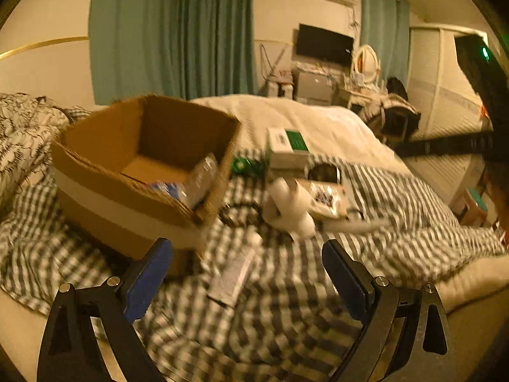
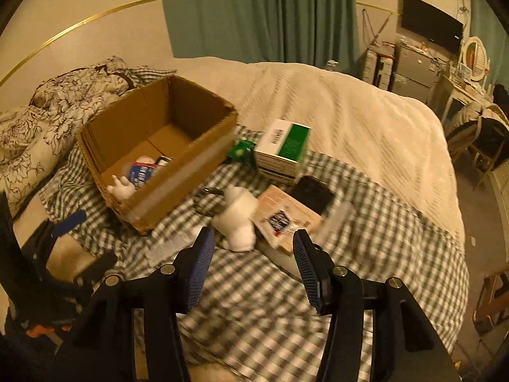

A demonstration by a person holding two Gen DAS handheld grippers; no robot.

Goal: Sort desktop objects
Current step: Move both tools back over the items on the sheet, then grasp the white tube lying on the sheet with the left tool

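Observation:
An open cardboard box (image 1: 105,187) (image 2: 178,172) sits on a checked cloth (image 1: 286,302) (image 2: 261,302) on a bed, with a blue-labelled packet (image 2: 143,168) and a white item inside. Loose beside it lie a white plush toy (image 1: 289,210) (image 2: 238,219), a white tube (image 1: 235,270), a tan flat packet (image 2: 283,216), a black wallet-like item (image 2: 313,192), a green-and-white carton (image 1: 286,146) (image 2: 283,149), a green packet (image 2: 241,151) and a dark ring (image 1: 238,211). My left gripper (image 1: 248,270) is open above the tube. My right gripper (image 2: 253,254) is open just in front of the plush toy.
A flowered quilt (image 2: 47,121) is bunched at the bed's left. A cream blanket (image 2: 366,133) covers the far side. A dresser with a TV (image 2: 429,25) stands by the far wall. The left gripper shows at the lower left of the right wrist view (image 2: 66,226).

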